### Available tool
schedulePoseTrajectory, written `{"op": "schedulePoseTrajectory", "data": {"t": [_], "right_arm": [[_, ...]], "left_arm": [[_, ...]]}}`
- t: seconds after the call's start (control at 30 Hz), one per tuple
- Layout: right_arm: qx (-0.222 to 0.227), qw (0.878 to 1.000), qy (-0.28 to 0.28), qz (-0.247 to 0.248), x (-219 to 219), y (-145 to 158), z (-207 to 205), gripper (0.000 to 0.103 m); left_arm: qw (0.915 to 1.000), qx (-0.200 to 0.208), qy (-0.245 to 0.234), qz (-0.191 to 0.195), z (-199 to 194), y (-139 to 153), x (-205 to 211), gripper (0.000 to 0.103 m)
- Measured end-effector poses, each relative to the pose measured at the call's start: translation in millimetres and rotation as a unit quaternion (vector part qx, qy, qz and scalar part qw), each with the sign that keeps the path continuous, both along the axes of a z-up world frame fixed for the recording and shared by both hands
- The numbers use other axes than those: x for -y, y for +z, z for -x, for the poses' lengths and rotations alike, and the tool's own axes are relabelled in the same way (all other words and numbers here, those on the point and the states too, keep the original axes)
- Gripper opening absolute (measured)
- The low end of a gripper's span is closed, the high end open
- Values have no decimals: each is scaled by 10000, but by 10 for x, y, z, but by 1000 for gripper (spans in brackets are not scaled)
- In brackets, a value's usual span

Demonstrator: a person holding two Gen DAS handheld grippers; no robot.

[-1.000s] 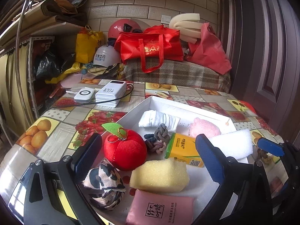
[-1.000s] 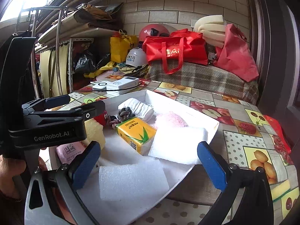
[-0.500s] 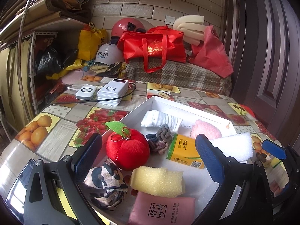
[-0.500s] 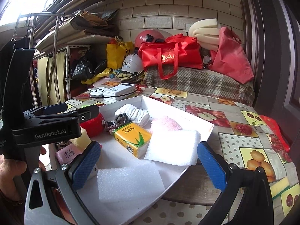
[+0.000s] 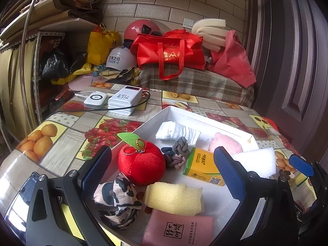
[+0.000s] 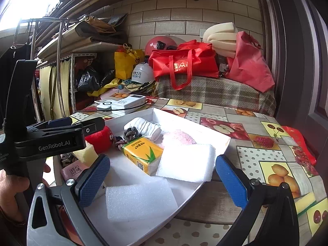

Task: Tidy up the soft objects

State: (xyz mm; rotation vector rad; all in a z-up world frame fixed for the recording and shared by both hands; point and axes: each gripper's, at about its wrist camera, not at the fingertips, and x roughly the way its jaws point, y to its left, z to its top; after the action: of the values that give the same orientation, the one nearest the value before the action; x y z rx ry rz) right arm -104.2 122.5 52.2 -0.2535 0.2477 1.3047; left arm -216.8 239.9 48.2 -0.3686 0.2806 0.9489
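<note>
A white tray (image 5: 180, 113) (image 6: 217, 137) on the fruit-print table holds soft items: a red plush apple (image 5: 141, 164), a yellow sponge (image 5: 174, 197), a patterned cloth ball (image 5: 116, 201), a pink tissue pack (image 5: 180, 229), a knotted rope toy (image 5: 176, 153), a yellow tissue pack (image 6: 143, 153), a rolled white cloth (image 6: 145, 127), a pink puff (image 5: 225, 143) and two white foam blocks (image 6: 186, 162) (image 6: 139, 198). My left gripper (image 5: 162, 172) hovers open over the tray's near end. Over the foam blocks, my right gripper (image 6: 162, 176) is open and empty. The left gripper body (image 6: 53, 137) shows in the right wrist view.
White power banks (image 5: 125, 100) with a black cable lie on the table's far left. A plaid-covered bench carries red bags (image 5: 170, 51), helmets and foam rolls. Metal shelving (image 5: 30, 61) stands at left, a dark door (image 5: 297, 61) at right. A hand (image 6: 12, 188) grips the left tool.
Both grippers have pulled back and risen slightly, so the tray's contents sit a little lower and farther in view. Nothing in the tray has moved.
</note>
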Motion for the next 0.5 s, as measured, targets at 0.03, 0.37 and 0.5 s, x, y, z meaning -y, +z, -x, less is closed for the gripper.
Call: {"op": "schedulePoseTrajectory", "data": {"t": [0.03,0.37,0.5], "right_arm": [[-2,10000,-6,-13,5,1,-1,103],[-26,9998,-52,-196,65,16,-13,103],[-28,9997,-65,-238,77,20,-13,103]], "left_arm": [[10000,1,7,-34,3,4,8,101],[9986,-109,-20,-514,-49,62,196,101],[9983,-143,-36,-572,-66,67,221,101]]}}
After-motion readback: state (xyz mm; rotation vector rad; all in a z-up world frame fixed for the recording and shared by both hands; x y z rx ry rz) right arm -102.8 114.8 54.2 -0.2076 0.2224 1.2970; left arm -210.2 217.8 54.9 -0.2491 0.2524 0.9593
